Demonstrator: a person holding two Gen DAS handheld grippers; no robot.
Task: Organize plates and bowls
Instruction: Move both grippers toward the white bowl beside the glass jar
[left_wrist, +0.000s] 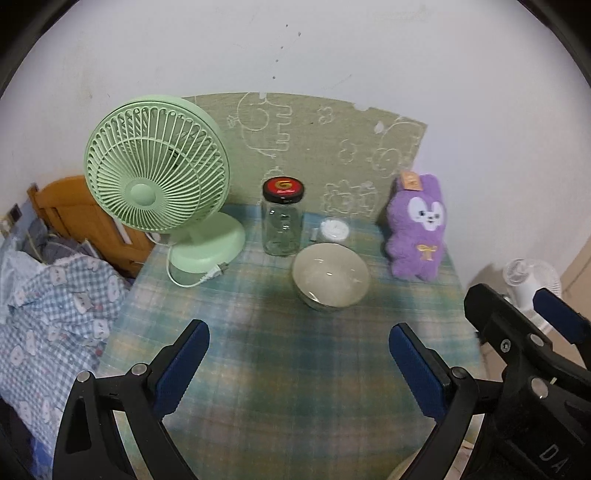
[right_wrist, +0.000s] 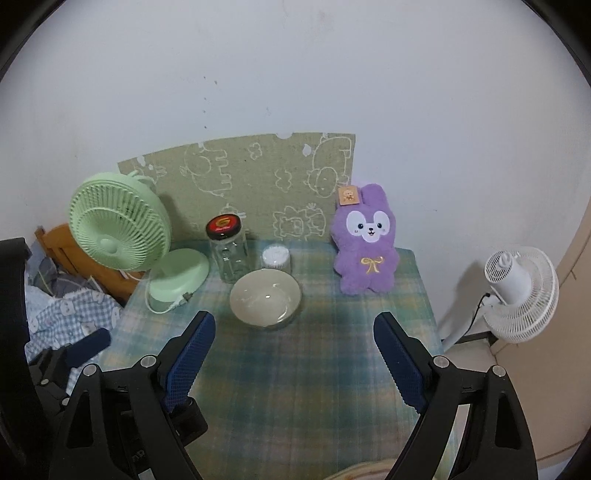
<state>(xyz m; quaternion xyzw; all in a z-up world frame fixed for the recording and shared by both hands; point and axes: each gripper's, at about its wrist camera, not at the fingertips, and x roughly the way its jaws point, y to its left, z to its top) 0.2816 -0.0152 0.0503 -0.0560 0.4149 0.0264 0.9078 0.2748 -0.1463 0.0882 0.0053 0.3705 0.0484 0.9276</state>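
- Bowl (left_wrist: 331, 275) sits upright on the bench (left_wrist: 258, 369), toward the back, just in front of the glass jar (left_wrist: 282, 221) and a small round white container (left_wrist: 334, 229); whether it touches them cannot be told.
- Bowl is round, deep, pale cream inside, glossy with a light glint on the bottom; nothing visible in it.
- Bench wears a soft plaid cloth in faded green, blue and yellow.
- Jar: clear faceted glass, black-and-red screw lid.
- Green fan (left_wrist: 159, 166), plastic, ribbed round grille, oval base, white cord looped beside it, stands at the back left.
- Purple plush rabbit (left_wrist: 417, 229), fuzzy, gold bow stitched on the belly, card tag on one ear, leans upright at the back right.
- Left tongs (left_wrist: 299, 365): released, blue ribbed pads wide apart over bare cloth, nothing between them.
- Right tongs (right_wrist: 295, 354): released too, pads spread wide, short of the bowl and clear of it.
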